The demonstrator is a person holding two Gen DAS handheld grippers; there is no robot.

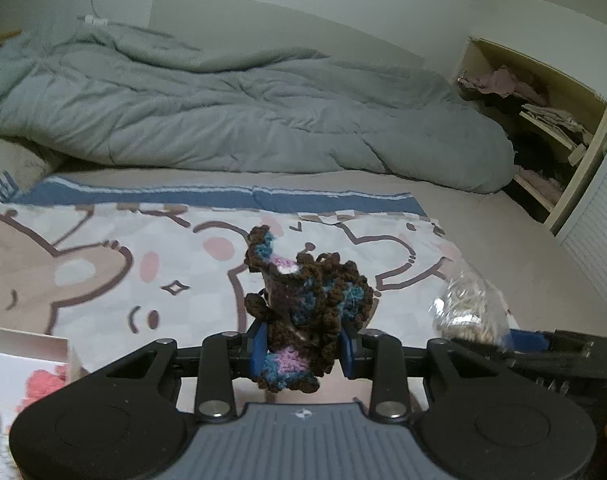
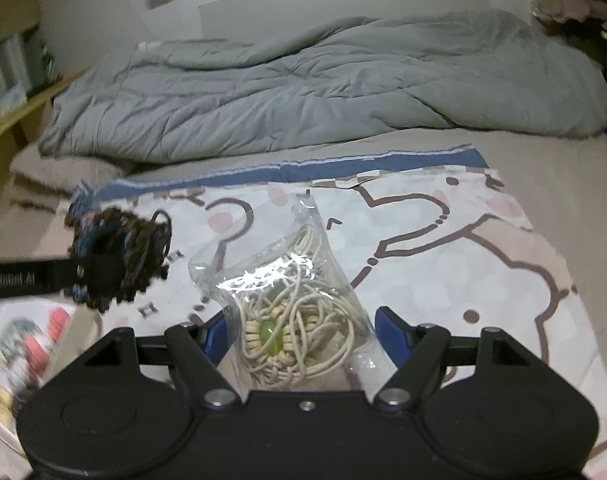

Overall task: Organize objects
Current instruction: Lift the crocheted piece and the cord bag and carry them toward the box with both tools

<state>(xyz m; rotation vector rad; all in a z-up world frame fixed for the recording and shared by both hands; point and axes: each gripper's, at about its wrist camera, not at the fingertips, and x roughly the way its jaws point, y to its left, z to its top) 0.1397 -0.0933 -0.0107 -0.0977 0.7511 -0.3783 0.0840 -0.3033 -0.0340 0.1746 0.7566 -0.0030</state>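
My left gripper (image 1: 303, 350) is clamped on a crocheted piece (image 1: 307, 312) in brown, blue and pink yarn, its blue pads pinching the lower part. The piece stands with its long axis pointing up and away from the fingers, a ruffled lobe at the top leaning left, and it is held in the air above the cartoon-print cloth (image 1: 103, 264). From the right wrist camera I see the same crocheted piece (image 2: 119, 252) side-on at the left, blurred, on the end of the left gripper's dark finger.

My right gripper (image 2: 301, 338) has a clear plastic bag (image 2: 287, 280) between its blue pads. The fingers stand about half apart and the bag fills the gap between them, so I read it as held. The bag's long axis runs away from me, its twisted neck pointing toward the far side of the bed. Inside is a tangle of cream cord with small pale beads and one green bead (image 2: 269, 336) near the bottom. In the left view the same bag (image 1: 469, 312) shows at the right edge, beside the crocheted piece but apart from it.

At the lower left a white box (image 1: 27, 354) lies open with something coral-pink inside; I cannot tell what it is.

The cloth ends in a blue border (image 2: 303, 168) on the far side, then bare beige sheet, then a bunched grey duvet (image 2: 323, 80). The middle of the cloth ahead of both grippers lies flat. An open shelf unit (image 1: 543, 120) with clothing stands at the far right.
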